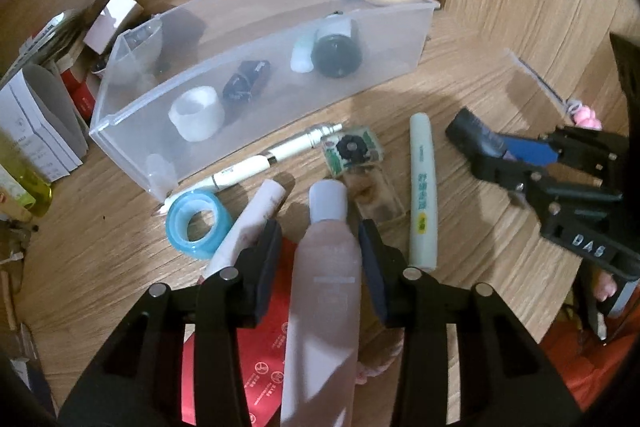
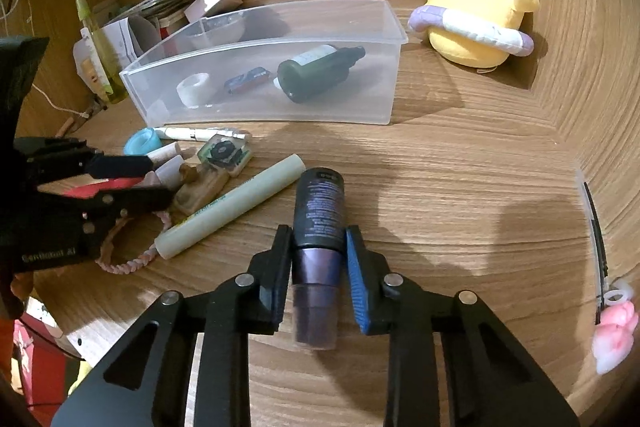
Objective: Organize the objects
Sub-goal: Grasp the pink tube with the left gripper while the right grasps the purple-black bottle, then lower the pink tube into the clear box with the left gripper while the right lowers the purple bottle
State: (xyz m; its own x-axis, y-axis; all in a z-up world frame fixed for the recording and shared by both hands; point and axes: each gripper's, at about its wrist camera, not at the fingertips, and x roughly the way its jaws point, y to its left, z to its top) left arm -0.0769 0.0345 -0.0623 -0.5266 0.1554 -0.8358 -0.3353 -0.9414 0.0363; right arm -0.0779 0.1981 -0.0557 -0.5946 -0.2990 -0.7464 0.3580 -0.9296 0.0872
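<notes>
Right wrist view — green tube [image 2: 230, 205] beside gripped purple bottle [image 2: 318, 223].

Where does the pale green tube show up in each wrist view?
Left wrist: green tube right of centre, lying near vertical on the table.
Right wrist: left of centre, lying diagonally.
Shared landmark: clear bin beyond it in both.

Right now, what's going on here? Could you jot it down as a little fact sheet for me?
Setting: wooden tabletop
Left gripper: shut on pale pink bottle
Right gripper: shut on dark purple bottle
Clear bin: holds a dark green bottle, a white tape roll, a small dark packet
Loose on table: pale green tube, blue tape roll, white pen
Beside bin: yellow chick plush
</notes>
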